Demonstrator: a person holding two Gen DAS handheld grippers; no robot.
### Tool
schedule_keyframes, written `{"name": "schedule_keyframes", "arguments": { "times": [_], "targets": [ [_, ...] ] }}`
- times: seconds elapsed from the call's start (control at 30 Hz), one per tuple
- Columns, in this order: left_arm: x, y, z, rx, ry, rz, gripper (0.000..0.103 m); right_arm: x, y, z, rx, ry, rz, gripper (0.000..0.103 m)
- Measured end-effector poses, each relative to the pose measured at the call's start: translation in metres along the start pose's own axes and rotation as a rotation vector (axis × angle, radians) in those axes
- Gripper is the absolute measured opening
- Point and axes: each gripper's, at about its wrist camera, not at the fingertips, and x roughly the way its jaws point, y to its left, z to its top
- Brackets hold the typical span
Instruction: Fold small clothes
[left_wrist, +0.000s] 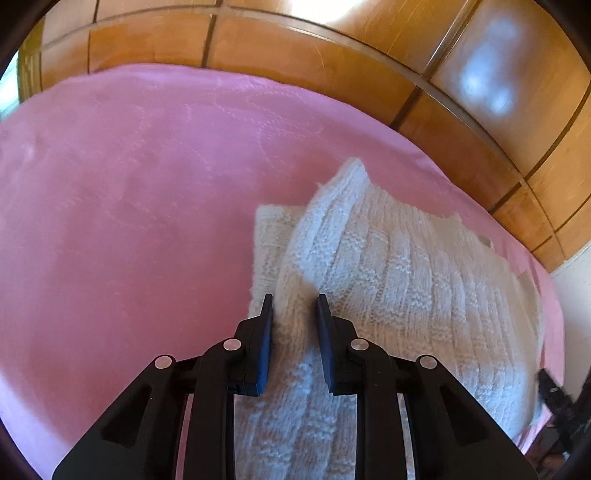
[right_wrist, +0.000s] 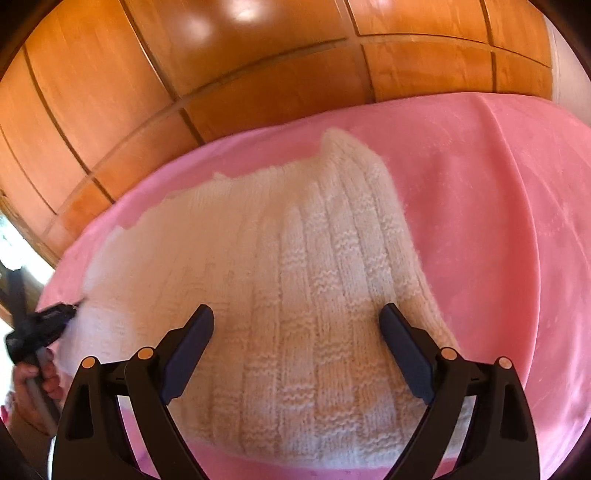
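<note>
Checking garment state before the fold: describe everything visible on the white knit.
The white knit garment is chunky, ribbed with basket-weave blocks, slightly fuzzy. It lies mostly flat on the pink cover, one corner raised and an under layer peeking out beside it. The left gripper pinches a bunched ridge of it; the right gripper hovers open above it.

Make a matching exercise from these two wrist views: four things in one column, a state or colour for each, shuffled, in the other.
1. left gripper
2. right gripper
3. knit garment
4. bed cover

a. pink
b. jaws wide apart above the knit
c. white, ribbed
d. pinching a fold of knit

Pairs: 1-d, 2-b, 3-c, 4-a
</note>
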Motion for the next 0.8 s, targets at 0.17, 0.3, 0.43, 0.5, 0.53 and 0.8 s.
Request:
{"name": "schedule_keyframes", "arguments": {
  "times": [0.17, 0.3, 0.43, 0.5, 0.53, 0.8],
  "targets": [
    [-0.030, -0.023, 0.001, 0.075, -0.090, 0.036, 0.033, -0.014, -0.042, 0.022, 0.131, -0.062, 0.016, 0.091],
    [-0.048, -0.051, -0.010, 0.164, -0.113, -0.059, 0.033, 0.005, -0.071, 0.027, 0.204, 0.000, 0.082, 0.082],
    [-0.049, -0.081, -0.030, 0.268, -0.051, -0.164, 0.033, 0.031, -0.081, 0.017, 0.216, 0.093, 0.136, 0.079],
    [-0.046, -0.096, -0.041, 0.316, -0.030, -0.194, 0.033, 0.031, -0.079, 0.018, 0.186, 0.118, 0.176, 0.079],
    [-0.044, -0.103, -0.048, 0.340, -0.017, -0.203, 0.033, 0.030, -0.078, 0.017, 0.181, 0.136, 0.207, 0.079],
    [-0.019, -0.137, -0.065, 0.451, 0.021, -0.140, 0.033, 0.031, -0.050, 0.000, 0.089, 0.231, 0.268, 0.042]
  ]
}}
